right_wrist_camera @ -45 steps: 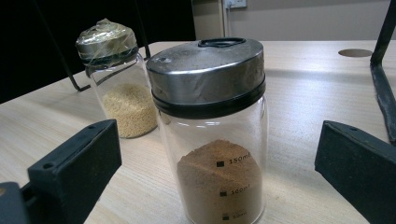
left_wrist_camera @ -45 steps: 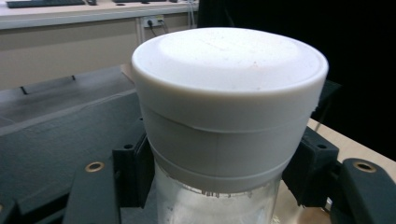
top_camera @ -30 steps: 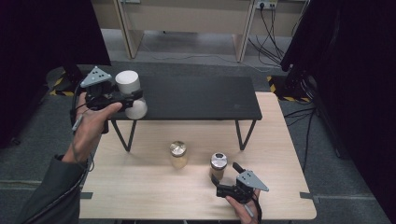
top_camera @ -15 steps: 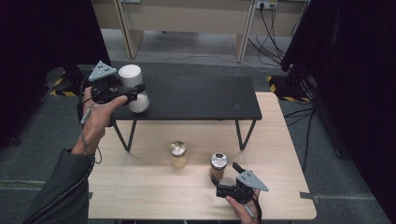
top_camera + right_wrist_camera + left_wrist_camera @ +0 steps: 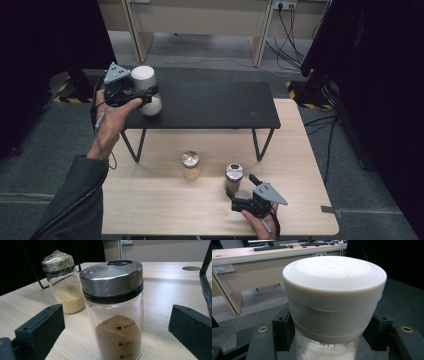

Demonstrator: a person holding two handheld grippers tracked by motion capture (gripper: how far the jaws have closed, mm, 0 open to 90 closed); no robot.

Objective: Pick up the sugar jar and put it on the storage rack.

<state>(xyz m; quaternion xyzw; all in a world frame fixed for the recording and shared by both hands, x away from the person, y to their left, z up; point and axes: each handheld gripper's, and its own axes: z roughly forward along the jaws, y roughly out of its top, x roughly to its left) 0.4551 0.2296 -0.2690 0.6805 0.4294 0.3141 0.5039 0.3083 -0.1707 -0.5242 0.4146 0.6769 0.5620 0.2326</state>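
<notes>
Carrying its clamped white-lidded jar (image 5: 144, 90) further over the black shelf (image 5: 215, 102), the left gripper (image 5: 150, 96) readied placement, while the right gripper (image 5: 240, 192) waited open around the brown-powder jar (image 5: 233, 176).

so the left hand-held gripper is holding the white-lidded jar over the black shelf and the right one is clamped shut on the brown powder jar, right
Not quite. The right hand-held gripper is open: in the right gripper view its jaws stand well apart on either side of the brown powder jar, touching nothing. The left hand-held gripper does hold the white-lidded jar over the black shelf.
</notes>
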